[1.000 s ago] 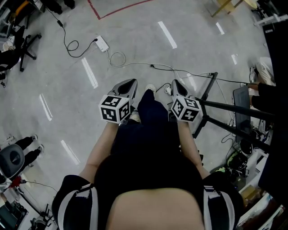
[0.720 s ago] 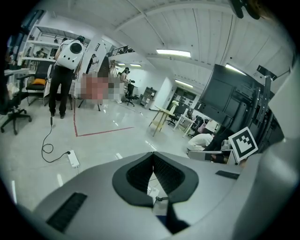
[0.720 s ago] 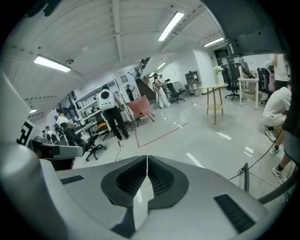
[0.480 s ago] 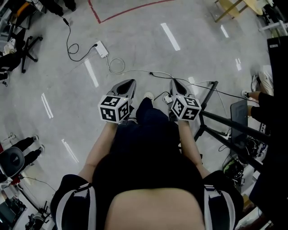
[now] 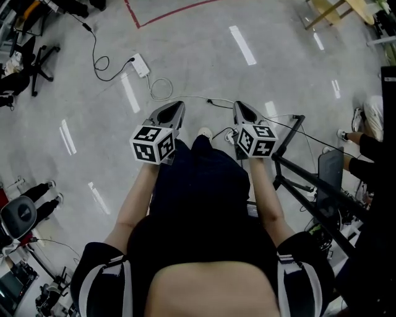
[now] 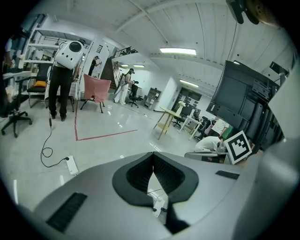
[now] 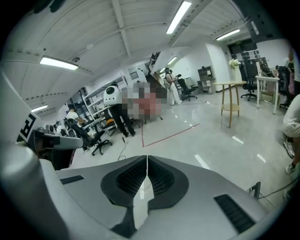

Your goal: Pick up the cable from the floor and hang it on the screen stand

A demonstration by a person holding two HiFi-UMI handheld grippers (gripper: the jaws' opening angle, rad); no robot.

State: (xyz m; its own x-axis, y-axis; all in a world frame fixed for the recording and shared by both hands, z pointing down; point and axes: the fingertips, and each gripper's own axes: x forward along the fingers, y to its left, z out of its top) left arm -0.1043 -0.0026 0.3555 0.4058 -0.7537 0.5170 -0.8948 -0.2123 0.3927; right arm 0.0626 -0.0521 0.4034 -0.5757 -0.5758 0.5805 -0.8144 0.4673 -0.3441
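A thin cable [image 5: 162, 88] lies on the grey floor, coiled in a white loop ahead of me and trailing right toward the black screen stand [image 5: 288, 137]. My left gripper [image 5: 176, 110] and right gripper [image 5: 240, 109] hang side by side above my legs, short of the cable. Both are shut with nothing between the jaws. In the left gripper view the left gripper [image 6: 153, 155] has its pads together, and a white plug with cable [image 6: 158, 204] shows below them. The dark screen [image 6: 243, 101] stands at that view's right. The right gripper [image 7: 147, 160] points across open floor.
A white power strip [image 5: 141, 62] with a black lead lies beyond the coil. Red floor tape [image 5: 162, 15] marks the far floor. An office chair [image 5: 34, 56] is at far left, a seated person [image 5: 370, 139] and cluttered gear at right. People stand at the far side [image 6: 63, 77].
The view has shifted forward across the floor. Both grippers sit slightly higher in the head view and nearer the cable coil. Their jaws stay shut.
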